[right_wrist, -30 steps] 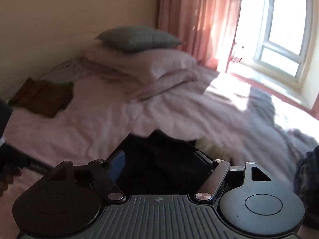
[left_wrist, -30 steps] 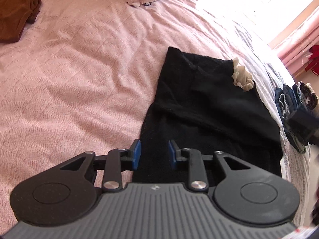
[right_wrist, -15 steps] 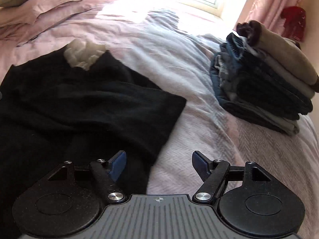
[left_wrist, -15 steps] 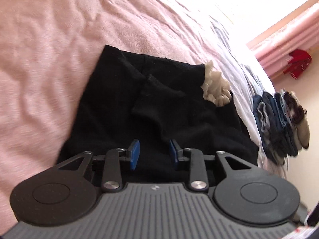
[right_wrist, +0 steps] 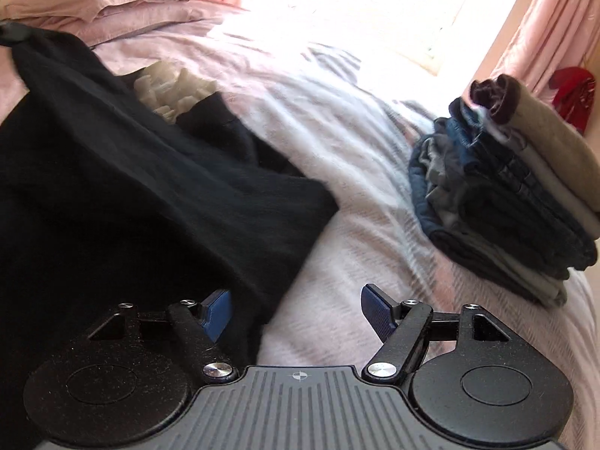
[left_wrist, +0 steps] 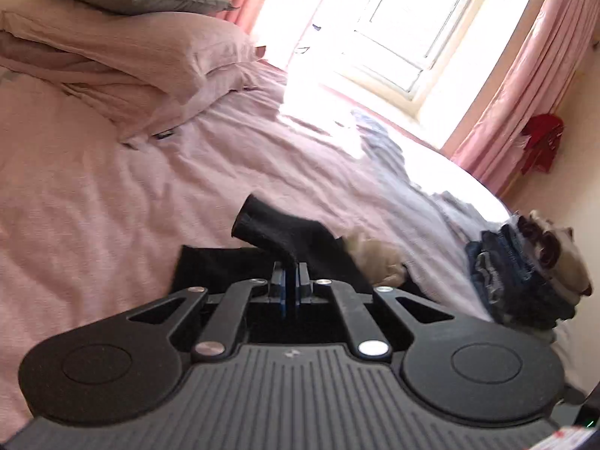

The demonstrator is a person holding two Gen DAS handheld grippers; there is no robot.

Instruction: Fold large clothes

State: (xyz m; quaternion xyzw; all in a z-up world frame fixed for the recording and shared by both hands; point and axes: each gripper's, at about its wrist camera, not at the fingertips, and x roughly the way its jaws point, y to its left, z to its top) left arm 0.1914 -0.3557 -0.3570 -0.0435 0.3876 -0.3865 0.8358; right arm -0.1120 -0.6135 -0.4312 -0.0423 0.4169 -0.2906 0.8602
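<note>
Sleeve pinched in left tongs (left_wrist: 290,281), black garment (right_wrist: 123,202) lying on pink bed (left_wrist: 93,195).
L tongs closed on a bunched fold of the garment, cuff end sticking up just past the blue pads. R tongs (right_wrist: 296,309) spread wide, nothing between them, hovering at garment's near edge. White ruffled collar (right_wrist: 168,88) at its far end; folded clothes stack (right_wrist: 513,180) well apart to the right; pillows (left_wrist: 123,48) at bed head.
</note>
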